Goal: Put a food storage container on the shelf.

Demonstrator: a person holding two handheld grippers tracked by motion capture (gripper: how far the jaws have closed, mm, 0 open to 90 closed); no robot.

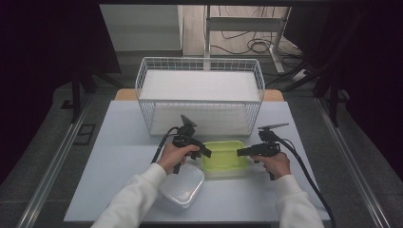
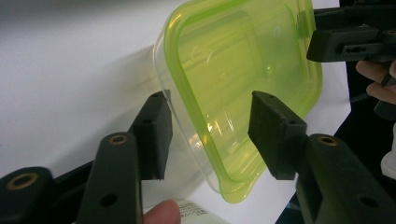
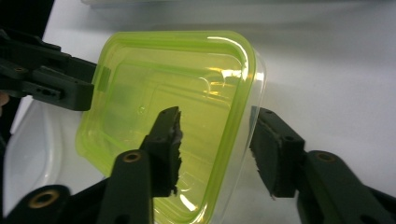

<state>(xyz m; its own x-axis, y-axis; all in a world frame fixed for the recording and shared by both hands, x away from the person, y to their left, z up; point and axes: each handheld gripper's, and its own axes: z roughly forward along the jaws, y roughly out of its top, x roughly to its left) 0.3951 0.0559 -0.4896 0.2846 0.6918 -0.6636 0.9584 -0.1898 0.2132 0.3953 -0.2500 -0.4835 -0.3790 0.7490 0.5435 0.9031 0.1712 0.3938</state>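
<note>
Lower centre of the high view, a clear empty container (image 1: 182, 186) sits nearest me, beside my left sleeve. Just past it, my left gripper (image 1: 205, 151) and right gripper (image 1: 241, 152) straddle opposite edges of the green-lidded container (image 1: 224, 157), jaws half open with nothing pinched yet, I judge so I can lift it level. Farther up stands the white wire basket (image 1: 199, 95).

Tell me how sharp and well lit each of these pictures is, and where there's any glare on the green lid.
High view: table evenly lit, surroundings dark, everything fairly sharp. Left gripper view: green lid bright, small glints near its centre, the near jaws sharp, a fingertip blurred at the bottom edge. Right gripper view: glare streaks along the green lid's rim, soft shadow behind it on the table.
</note>
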